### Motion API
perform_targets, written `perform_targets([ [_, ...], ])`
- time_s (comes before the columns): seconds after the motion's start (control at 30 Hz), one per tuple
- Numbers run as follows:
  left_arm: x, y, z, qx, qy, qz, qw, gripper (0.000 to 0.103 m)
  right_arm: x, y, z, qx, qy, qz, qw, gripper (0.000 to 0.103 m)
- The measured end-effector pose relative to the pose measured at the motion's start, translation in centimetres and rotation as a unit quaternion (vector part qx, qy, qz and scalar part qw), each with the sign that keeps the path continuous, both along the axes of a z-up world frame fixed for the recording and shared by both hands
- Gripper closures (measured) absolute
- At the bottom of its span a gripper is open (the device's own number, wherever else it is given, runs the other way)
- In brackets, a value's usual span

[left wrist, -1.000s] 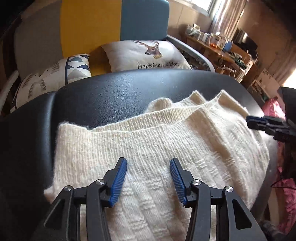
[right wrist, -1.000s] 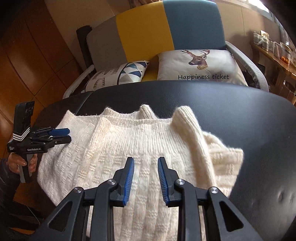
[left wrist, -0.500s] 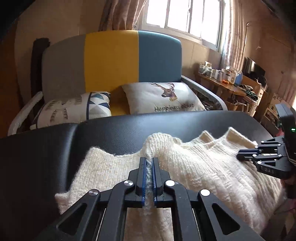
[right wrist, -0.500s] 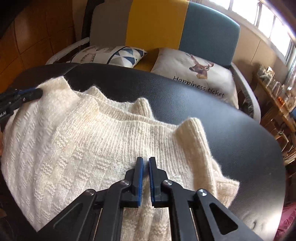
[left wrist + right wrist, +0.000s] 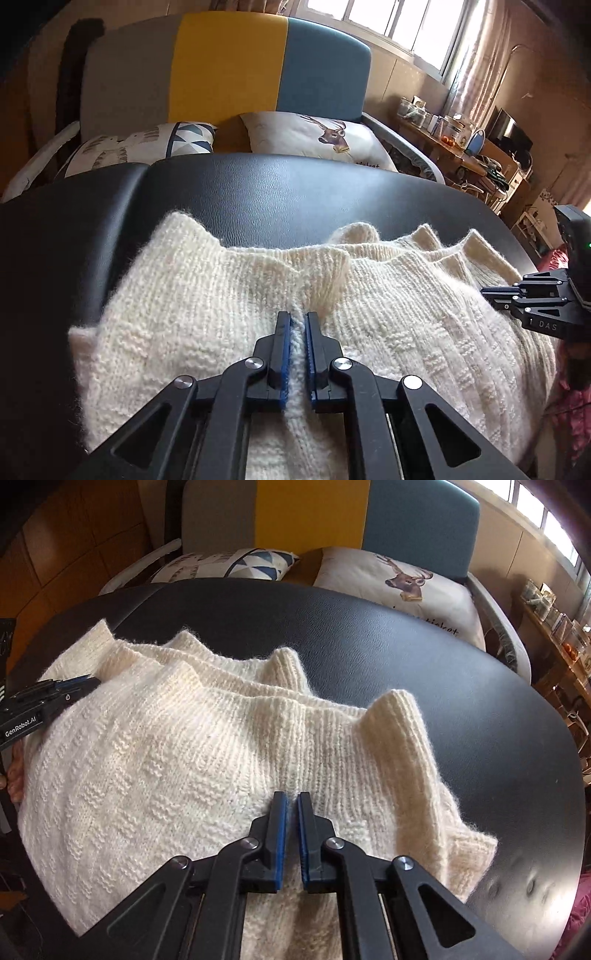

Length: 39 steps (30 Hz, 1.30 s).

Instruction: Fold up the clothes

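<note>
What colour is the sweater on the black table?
Cream white, with a ribbed and blocky knit texture; the sweater shows best in the right wrist view.

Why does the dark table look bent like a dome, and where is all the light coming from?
Left wrist view: the fisheye lens bows the black leather-look table; the overexposed bright window lights the scene and puts a soft sheen on the table. Right wrist view: the same curving, dark vignetted corners, and the cream knitted sweater stays sharp.

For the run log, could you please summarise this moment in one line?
left gripper: shut on sweater | right gripper: shut on sweater | sweater: on black table
</note>
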State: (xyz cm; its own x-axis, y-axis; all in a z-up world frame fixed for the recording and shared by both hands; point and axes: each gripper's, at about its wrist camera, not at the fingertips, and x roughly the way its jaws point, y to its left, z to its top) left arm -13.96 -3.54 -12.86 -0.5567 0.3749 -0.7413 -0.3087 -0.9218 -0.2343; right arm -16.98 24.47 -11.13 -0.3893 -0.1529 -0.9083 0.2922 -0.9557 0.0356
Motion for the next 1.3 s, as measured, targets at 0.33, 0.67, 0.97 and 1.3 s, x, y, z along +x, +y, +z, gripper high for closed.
perform_targets([
  [0.33, -0.3, -3.2, 2.7, -0.023, 0.002, 0.014, 0.9996, 0.059, -1.1, -1.4, 3.6, -0.111, 0.035, -0.02, 0.993, 0.077],
  [0.67, -1.2, -1.8, 0.0, -0.074, -0.009, -0.029, 0.9968, 0.092, -2.0, -5.0, -1.1, 0.018, 0.029, -0.003, 0.999, 0.077],
  [0.97, -0.5, -4.7, 2.0, -0.015, 0.044, 0.067, 0.9967, 0.097, -1.4, -4.8, 1.2, 0.01, 0.093, -0.024, 0.995, 0.099],
  [1.3, -1.0, -6.4, 1.8, 0.01, 0.004, 0.065, 0.9978, 0.084, -2.7, -4.8, -1.3, -0.003, 0.072, -0.042, 0.997, 0.097],
])
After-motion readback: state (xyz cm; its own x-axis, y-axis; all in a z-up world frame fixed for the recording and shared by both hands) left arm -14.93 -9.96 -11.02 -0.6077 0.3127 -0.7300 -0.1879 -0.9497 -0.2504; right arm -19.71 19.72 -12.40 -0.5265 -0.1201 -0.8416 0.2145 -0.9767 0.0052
